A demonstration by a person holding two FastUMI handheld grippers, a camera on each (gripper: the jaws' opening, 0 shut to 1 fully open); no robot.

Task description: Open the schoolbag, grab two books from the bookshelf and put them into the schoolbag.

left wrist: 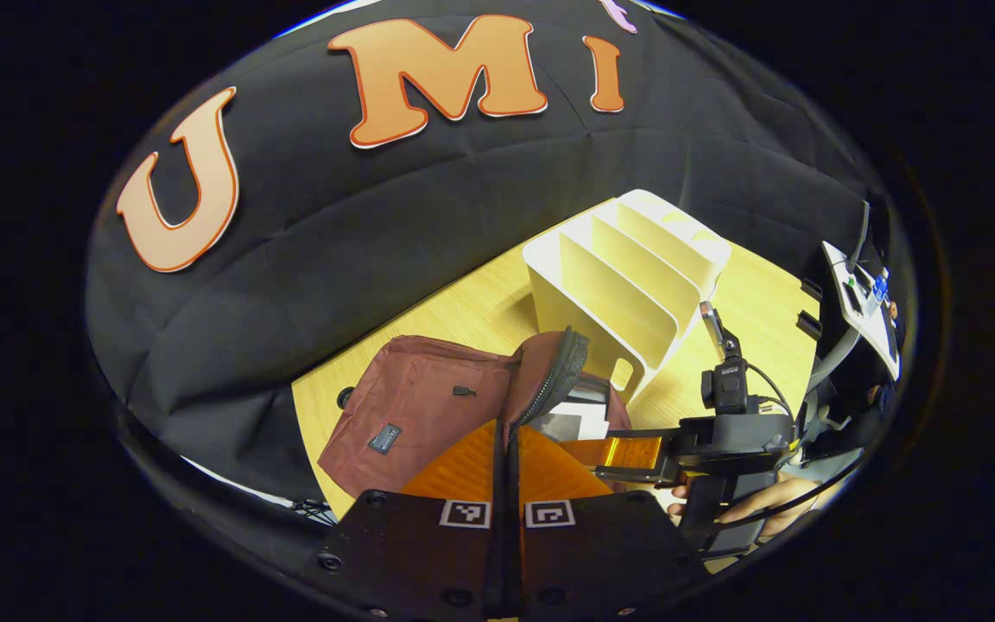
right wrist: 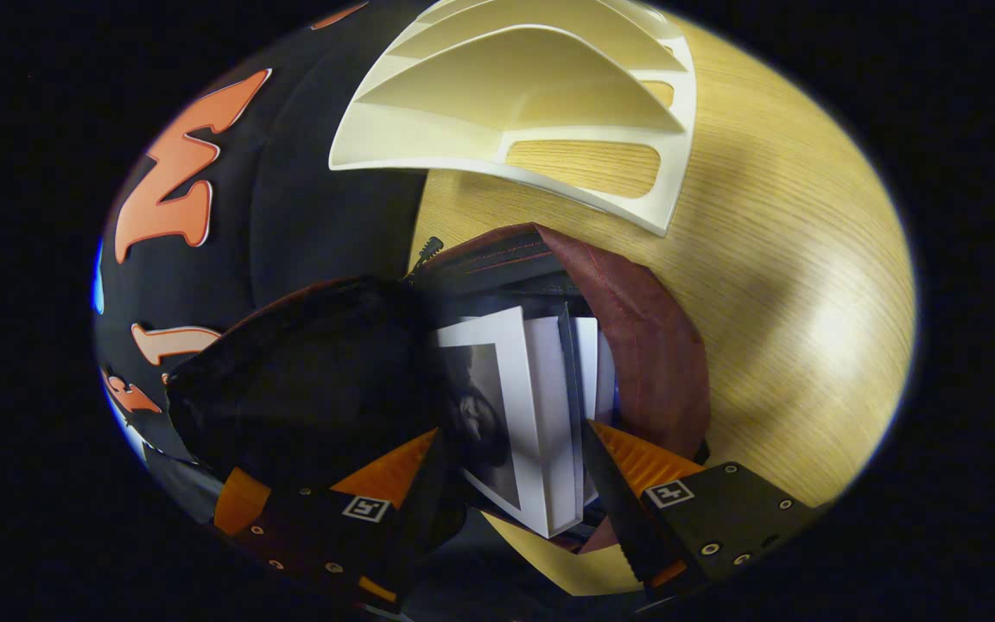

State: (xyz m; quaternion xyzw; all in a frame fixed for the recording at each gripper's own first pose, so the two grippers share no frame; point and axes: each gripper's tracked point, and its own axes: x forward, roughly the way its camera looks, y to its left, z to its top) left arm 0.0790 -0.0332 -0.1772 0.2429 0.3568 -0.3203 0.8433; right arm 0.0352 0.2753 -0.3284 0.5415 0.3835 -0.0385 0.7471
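Left hand-held gripper (left wrist: 508, 432) pinching schoolbag (left wrist: 428, 415) flap, right hand-held gripper (right wrist: 510, 453) gripping books (right wrist: 541, 415)

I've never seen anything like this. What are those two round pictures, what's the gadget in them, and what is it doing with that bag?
No robot here: a person holds a two-finger gripper in each hand, and each carries a fisheye camera looking along its own fingers.

In the left gripper view, the left gripper is closed on the zipper edge of a dark red fabric schoolbag, holding it open. The bag lies on a light wooden table beside a cream slotted bookshelf. The right gripper reaches in from the side.

In the right gripper view, that gripper is around white-covered books standing in the bag's opening.
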